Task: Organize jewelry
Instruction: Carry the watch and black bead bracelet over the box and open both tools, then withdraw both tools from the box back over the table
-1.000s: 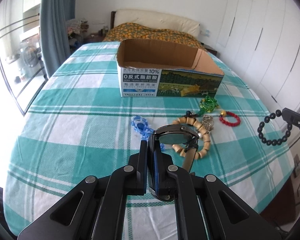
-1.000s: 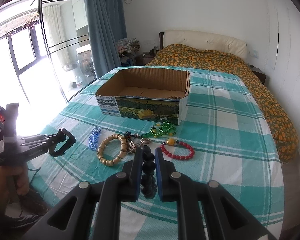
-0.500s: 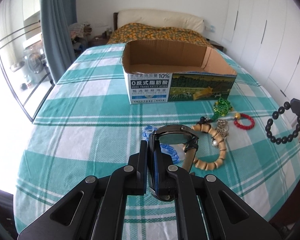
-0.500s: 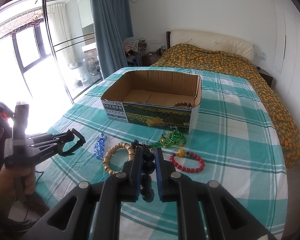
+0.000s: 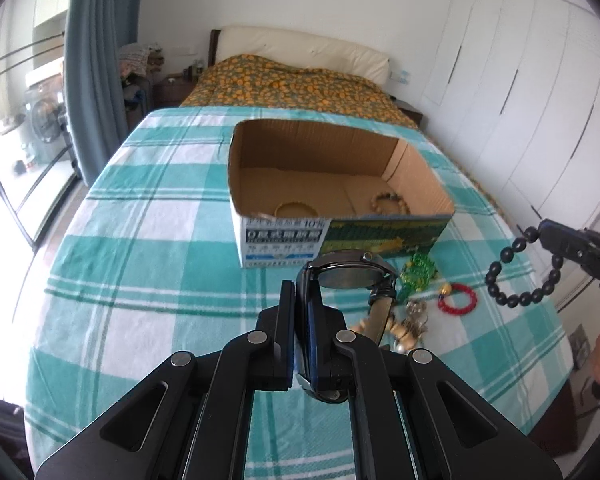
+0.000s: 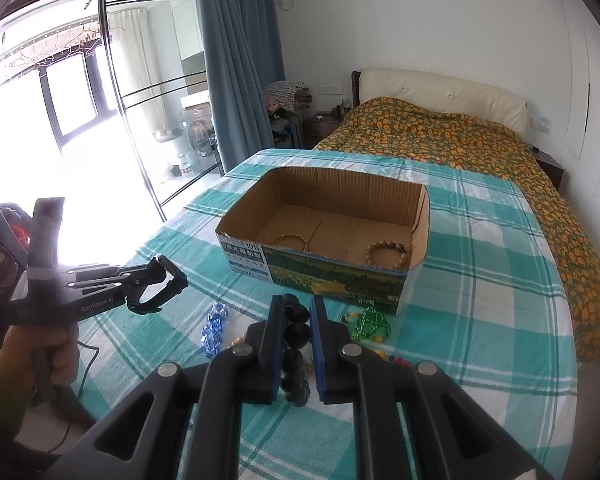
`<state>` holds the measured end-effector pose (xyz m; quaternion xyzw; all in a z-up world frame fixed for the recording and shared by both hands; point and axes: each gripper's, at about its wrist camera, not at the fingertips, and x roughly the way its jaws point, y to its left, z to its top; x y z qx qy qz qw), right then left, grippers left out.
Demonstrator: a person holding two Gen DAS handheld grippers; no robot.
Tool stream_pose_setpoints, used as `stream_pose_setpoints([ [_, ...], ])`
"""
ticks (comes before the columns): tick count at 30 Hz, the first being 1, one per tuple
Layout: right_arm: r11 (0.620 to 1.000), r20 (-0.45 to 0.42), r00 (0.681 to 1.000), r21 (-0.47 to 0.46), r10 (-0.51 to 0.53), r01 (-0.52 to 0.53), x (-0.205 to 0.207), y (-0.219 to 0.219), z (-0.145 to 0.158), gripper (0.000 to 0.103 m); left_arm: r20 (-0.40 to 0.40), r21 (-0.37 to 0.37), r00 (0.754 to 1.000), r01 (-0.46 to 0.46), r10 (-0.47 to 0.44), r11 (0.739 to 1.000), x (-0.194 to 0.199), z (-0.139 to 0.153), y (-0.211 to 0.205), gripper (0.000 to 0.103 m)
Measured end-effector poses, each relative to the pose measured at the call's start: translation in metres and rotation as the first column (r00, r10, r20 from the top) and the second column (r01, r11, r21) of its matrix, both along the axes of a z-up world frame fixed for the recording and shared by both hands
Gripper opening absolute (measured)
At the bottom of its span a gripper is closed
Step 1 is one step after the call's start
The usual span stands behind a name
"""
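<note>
Currently left gripper (image 5: 300, 300) clenched on watch (image 5: 350, 274) strap, frame centre, just below the box (image 5: 340, 236). Right gripper (image 6: 298, 320) pinches black bead bracelet (image 6: 296, 354), lower centre. Box mid-frame already has two bracelets (image 6: 386, 254) on its floor. Remaining jewelry (image 5: 458, 300) lies on the check blanket (image 5: 140, 260), lower right of box.

White-walled bedroom: blue curtain (image 6: 236, 60) beside bright glass doors (image 6: 80, 92), white wardrobe (image 5: 540, 112) opposite.
</note>
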<state>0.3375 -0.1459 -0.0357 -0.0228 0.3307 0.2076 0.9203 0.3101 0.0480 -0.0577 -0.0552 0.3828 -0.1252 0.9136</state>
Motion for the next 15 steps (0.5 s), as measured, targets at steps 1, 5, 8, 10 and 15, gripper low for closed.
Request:
stream_pose_setpoints([
  [1, 1.000, 0.010, 1.000, -0.002, 0.007, -0.007, 0.010, 0.003, 0.004, 0.013, 0.003, -0.017, 1.000, 0.005, -0.004, 1.000, 0.011, 0.006, 0.000, 0.003],
  [5, 0.999, 0.016, 1.000, 0.026, 0.025, -0.025, 0.062, 0.014, 0.013, 0.013, 0.027, -0.001, 1.000, 0.001, -0.001, 1.000, 0.062, 0.018, -0.004, 0.003],
  [8, 0.998, -0.017, 0.999, 0.050, 0.036, -0.035, 0.112, 0.023, 0.005, 0.013, 0.000, 0.012, 1.000, 0.005, -0.005, 1.000, 0.104, 0.010, -0.012, 0.003],
  [10, 0.997, -0.064, 0.997, 0.059, 0.048, -0.044, 0.145, 0.030, -0.006, 0.013, -0.018, 0.045, 1.000, 0.005, -0.004, 0.999, 0.131, 0.001, -0.019, 0.003],
  [15, 0.998, -0.188, 0.982, 0.067, 0.034, -0.022, 0.214, 0.037, -0.047, 0.013, -0.101, 0.086, 0.995, 0.014, -0.005, 0.996, 0.180, -0.030, -0.030, 0.004],
])
